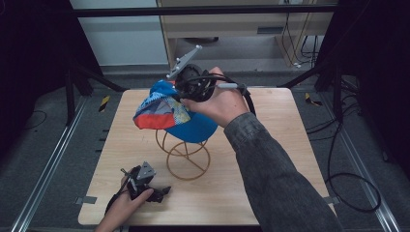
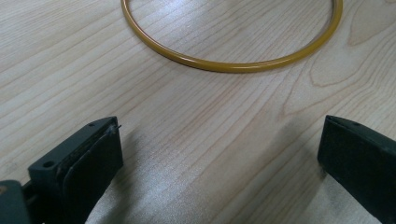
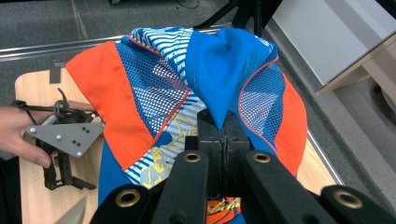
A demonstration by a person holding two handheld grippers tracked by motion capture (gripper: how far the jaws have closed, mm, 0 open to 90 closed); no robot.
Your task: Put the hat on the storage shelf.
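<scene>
High view: wooden table (image 1: pixel 270 193) w/ bare room on right half & front; blue/orange patterned cap (image 1: pixel 169 113) sits atop gold wire stand (image 1: pixel 186 157) near table centre. Right gripper (image 1: pixel 186 89) reaches in from behind the cap, at its crown. Left gripper (image 1: pixel 162 191) lies near front-left edge, well apart from the stand.

Left gripper view: pale woodgrain, smooth; jaws spread wide, nothing between; stand's round base ring (image 2: pixel 229 65) just ahead.

Right gripper view: cap (image 3: pixel 154 93) is mesh panels, orange trim, soft blue cloth. Jaws clamped tight on a pinched fold of blue fabric (image 3: pixel 219 88). Left gripper (image 3: pixel 65 144) in the hand, beyond cap's edge
</scene>
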